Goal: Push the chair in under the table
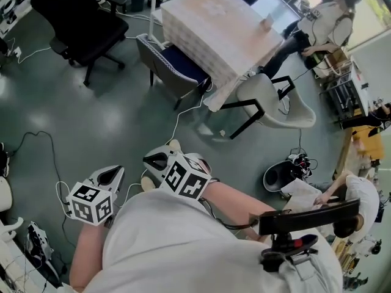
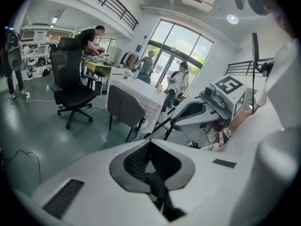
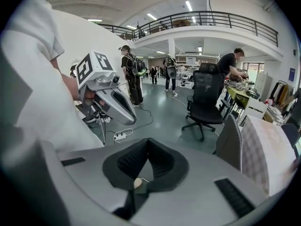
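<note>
The table (image 1: pixel 214 29) with a pale checked cloth stands at the top of the head view. A grey chair (image 1: pixel 174 66) with a dark blue seat stands at its left side, the seat partly under the cloth. A beige shell chair (image 1: pixel 269 99) on black legs stands off the table's near corner. My left gripper (image 1: pixel 116 173) and right gripper (image 1: pixel 153 159) are side by side close to my body, well short of both chairs. Both are shut and hold nothing. The left gripper view shows the grey chair (image 2: pixel 123 108) and the beige chair (image 2: pixel 188 114) ahead.
A black office chair (image 1: pixel 79 23) stands on the grey floor at upper left. White cables (image 1: pixel 177 121) trail across the floor between me and the table. A round black device (image 1: pixel 278 176) sits at the right. A person (image 1: pixel 330 17) sits beyond the table.
</note>
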`<state>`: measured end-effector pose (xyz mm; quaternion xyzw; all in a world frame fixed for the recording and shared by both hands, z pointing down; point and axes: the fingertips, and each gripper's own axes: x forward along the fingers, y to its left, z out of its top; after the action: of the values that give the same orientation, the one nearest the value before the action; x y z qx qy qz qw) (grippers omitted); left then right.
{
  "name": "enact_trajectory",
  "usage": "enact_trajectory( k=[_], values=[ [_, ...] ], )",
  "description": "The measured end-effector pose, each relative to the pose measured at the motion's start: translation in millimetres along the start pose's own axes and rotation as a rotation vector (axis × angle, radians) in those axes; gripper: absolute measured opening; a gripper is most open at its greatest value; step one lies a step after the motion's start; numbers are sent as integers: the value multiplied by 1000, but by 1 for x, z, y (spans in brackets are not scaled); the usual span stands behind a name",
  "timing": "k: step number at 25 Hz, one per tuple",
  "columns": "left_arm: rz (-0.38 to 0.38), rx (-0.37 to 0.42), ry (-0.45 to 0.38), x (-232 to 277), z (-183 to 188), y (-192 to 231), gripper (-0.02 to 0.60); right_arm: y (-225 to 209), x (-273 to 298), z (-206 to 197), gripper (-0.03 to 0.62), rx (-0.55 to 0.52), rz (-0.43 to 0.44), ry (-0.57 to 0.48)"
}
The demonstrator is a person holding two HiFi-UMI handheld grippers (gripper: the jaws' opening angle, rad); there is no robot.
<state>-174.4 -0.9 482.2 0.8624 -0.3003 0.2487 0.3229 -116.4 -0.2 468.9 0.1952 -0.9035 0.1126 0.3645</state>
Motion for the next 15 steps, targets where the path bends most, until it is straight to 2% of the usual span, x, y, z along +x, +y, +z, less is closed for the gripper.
enact_trajectory(
  k=[15],
  values=[
    [-12,5,27,27,16,-8,12,-27,-16,-8,14,21,-15,-17]
  ],
)
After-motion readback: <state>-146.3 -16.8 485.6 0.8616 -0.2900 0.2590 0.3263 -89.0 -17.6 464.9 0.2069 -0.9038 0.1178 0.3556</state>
